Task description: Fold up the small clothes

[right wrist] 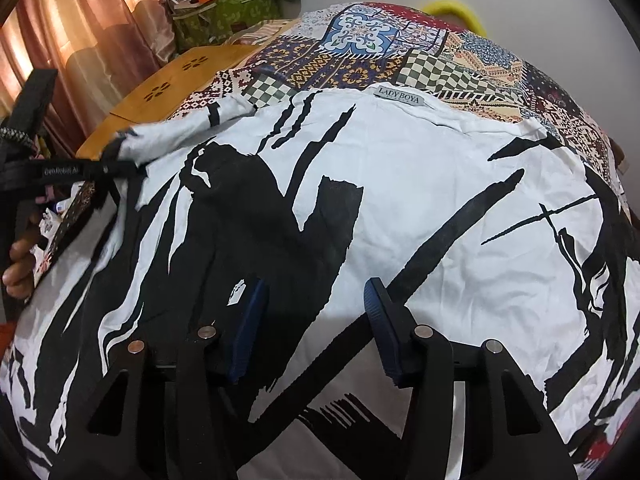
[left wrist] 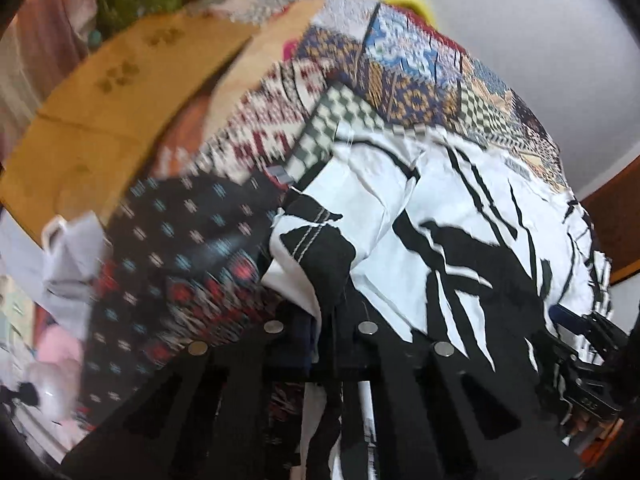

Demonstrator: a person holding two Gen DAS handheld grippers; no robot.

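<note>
A white garment with black brush-stroke print (right wrist: 400, 184) lies spread flat on a patchwork cover (right wrist: 360, 52), its neck label (right wrist: 402, 101) at the far edge. My right gripper (right wrist: 316, 284) stands open low over the garment's middle; its blue pads (right wrist: 248, 320) hold no bunched cloth. At the left edge my left gripper (right wrist: 116, 168) is shut on the garment's sleeve. In the left wrist view a fold of that garment (left wrist: 320, 256) runs in between the left gripper's (left wrist: 326, 320) closed fingers. The right gripper (left wrist: 580, 332) shows at the right edge there.
A low wooden table (right wrist: 168, 88) with flower cut-outs stands at the far left of the cover. Curtains (right wrist: 80, 32) and a green storage box (right wrist: 224, 16) are behind it. A dark patterned cloth (left wrist: 180, 248) and a grey garment (left wrist: 72, 256) lie to the left. A person's hand (right wrist: 20, 264) holds the left gripper.
</note>
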